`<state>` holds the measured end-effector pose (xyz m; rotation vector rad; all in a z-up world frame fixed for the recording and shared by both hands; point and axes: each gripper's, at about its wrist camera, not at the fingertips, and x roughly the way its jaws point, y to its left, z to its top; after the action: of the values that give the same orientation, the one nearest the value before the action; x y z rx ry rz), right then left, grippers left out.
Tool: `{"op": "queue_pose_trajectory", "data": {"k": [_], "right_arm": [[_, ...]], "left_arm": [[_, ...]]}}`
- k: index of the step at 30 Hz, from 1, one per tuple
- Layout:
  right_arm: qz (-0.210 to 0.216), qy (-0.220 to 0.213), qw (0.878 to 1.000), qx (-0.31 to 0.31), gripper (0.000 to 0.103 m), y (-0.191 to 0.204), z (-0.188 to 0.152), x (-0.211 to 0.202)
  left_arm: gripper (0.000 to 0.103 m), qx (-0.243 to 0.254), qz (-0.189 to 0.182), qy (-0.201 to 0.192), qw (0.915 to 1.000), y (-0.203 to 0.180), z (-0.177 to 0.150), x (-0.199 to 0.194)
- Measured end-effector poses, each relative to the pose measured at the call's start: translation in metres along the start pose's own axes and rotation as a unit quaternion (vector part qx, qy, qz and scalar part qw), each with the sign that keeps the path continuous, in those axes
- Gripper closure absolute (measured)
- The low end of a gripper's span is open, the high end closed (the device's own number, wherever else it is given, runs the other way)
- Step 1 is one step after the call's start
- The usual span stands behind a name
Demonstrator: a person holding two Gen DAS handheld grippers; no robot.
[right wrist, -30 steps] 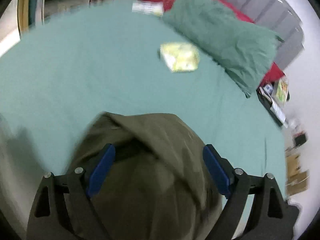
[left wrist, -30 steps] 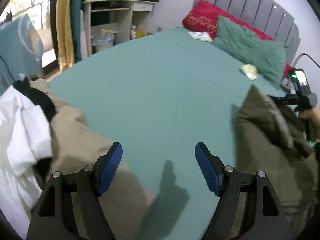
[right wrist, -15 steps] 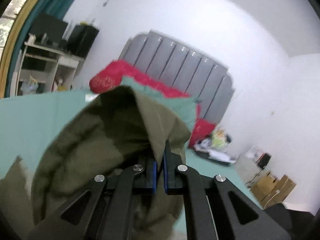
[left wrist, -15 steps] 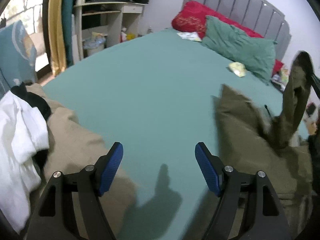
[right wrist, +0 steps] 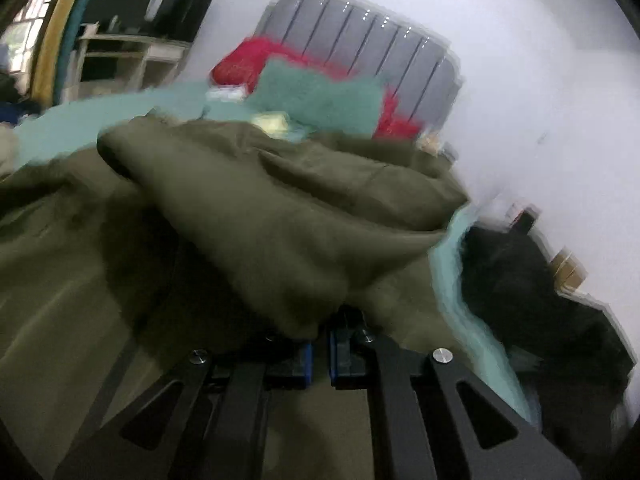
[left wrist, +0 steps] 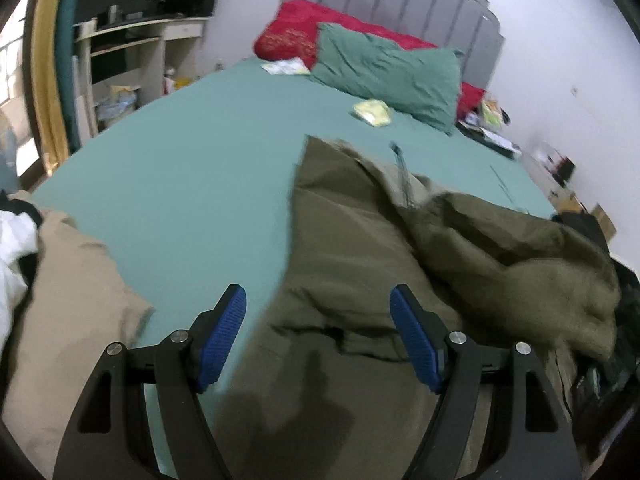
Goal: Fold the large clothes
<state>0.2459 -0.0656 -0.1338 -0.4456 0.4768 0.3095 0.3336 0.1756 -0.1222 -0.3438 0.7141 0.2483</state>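
olive garment (left wrist: pixel 360 240) now spread nearer left gripper (left wrist: pixel 318 338), right gripper (right wrist: pixel 318 354) clamping it.

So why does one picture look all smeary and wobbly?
The right wrist view is blurred: the headboard and pillow smear, while the right claw pinches the green cloth. The left wrist view is sharper, with the left claw's shadow on the cloth.

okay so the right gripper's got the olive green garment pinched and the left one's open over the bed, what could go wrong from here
1. The right gripper is shut on only a small bunch of the crumpled olive green garment; the fabric may slip out under a pull.
2. The left gripper hangs open and holds nothing, so a one-sided pull may bunch the garment further rather than spread it.
3. The beige garment lies close on the teal bed sheet; dragging the olive one could catch it.
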Motion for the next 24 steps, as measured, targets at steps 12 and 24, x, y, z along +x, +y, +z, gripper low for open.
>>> {"op": "queue_pose_trajectory", "data": {"k": [12,24], "right_arm": [[0.001,-0.098,0.994,-0.05,0.017,-0.025,0.03,-0.052],[0.105,0.14,0.983,0.058,0.055,0.0,-0.012,0.083]], "left_arm": [[0.024,0.032,-0.065,0.006,0.9973,-0.052,-0.009,0.004],[0.025,0.094,-0.054,0.082,0.9907,-0.08,-0.043,0.04]]}}
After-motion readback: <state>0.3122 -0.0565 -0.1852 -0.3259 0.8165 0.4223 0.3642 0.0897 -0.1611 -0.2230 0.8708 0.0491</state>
